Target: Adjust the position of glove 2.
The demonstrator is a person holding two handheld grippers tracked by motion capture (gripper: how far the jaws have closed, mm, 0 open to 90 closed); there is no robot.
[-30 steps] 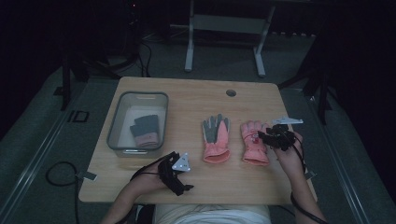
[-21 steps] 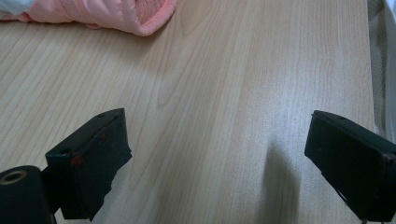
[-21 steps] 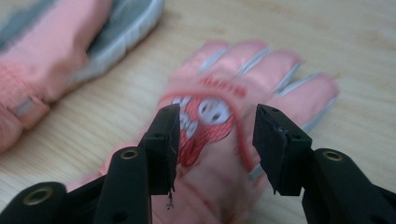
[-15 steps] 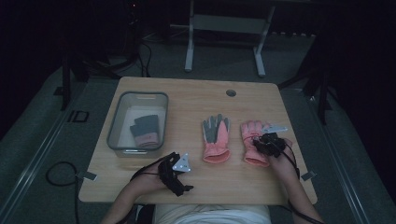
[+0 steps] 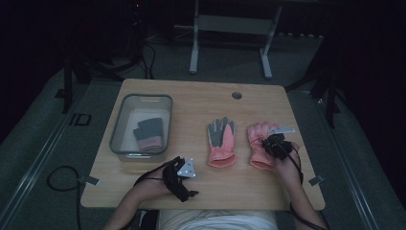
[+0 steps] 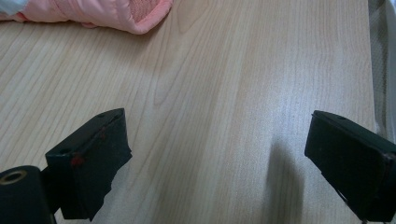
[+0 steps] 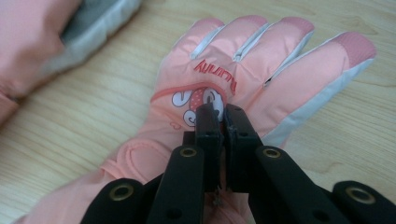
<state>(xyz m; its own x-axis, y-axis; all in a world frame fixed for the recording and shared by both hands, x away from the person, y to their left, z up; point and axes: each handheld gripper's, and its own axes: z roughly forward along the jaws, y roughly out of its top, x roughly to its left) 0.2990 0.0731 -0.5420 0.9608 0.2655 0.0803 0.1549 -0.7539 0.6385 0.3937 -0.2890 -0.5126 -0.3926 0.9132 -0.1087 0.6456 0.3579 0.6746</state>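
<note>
Two pink gloves lie side by side on the wooden table (image 5: 191,103). The left glove (image 5: 221,142) is palm up with a grey palm. The right glove (image 5: 258,136) lies back up, showing a cartoon print and red lettering (image 7: 261,60). My right gripper (image 5: 272,143) sits on the back of that glove, its jaws pressed together on the fabric at the print (image 7: 222,112). My left gripper (image 5: 178,165) rests near the table's front edge, open with only bare wood between its jaws (image 6: 217,135). The left glove's cuff (image 6: 116,11) lies beyond it.
A clear plastic bin (image 5: 141,97) stands at the table's left with a dark grey glove with a pink cuff (image 5: 149,134) inside; its wall (image 6: 383,60) edges the left gripper view. A round cable hole (image 5: 236,95) is at the back. The other glove (image 7: 42,37) lies left of my right gripper.
My right gripper has moved left from beside the right glove onto its back and lowered there. The left gripper has stayed in place.
</note>
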